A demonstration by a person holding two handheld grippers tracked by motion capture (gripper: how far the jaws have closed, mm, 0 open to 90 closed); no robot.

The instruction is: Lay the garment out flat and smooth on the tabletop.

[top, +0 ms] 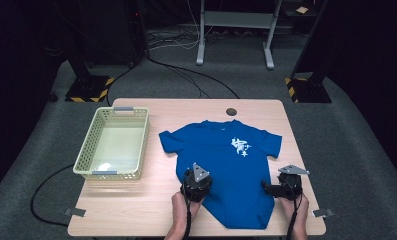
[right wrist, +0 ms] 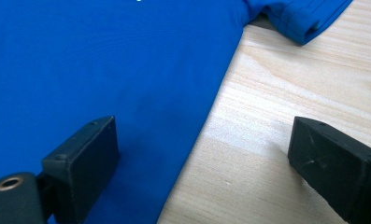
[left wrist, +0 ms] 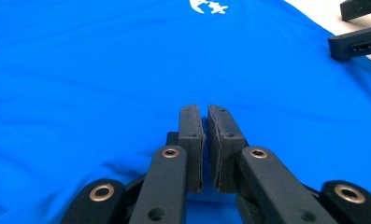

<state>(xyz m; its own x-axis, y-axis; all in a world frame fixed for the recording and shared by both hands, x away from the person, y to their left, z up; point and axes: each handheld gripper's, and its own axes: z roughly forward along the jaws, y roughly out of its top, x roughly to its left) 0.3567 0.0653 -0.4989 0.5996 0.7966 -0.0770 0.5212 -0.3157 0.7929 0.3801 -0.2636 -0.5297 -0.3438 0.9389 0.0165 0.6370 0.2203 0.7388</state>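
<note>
A blue T-shirt (top: 231,165) with a white print lies flat on the wooden table (top: 136,205), collar at the far side. My left gripper (top: 195,181) rests at the shirt's lower left edge. In the left gripper view its jaws (left wrist: 205,112) are pressed together with a sliver of blue cloth (left wrist: 127,70) pinched between the pads. My right gripper (top: 268,189) is at the shirt's right side edge and stands open (right wrist: 202,126), one jaw over the cloth (right wrist: 103,56) and the other over bare wood. The right gripper's fingers (left wrist: 356,44) also appear at the top right of the left gripper view.
A pale yellow-green plastic basket (top: 86,150) stands at the table's left side. A round cable hole (top: 231,111) sits at the far edge. The shirt's right sleeve (right wrist: 304,18) lies ahead of the right gripper. Cables and stand feet are on the grey floor beyond.
</note>
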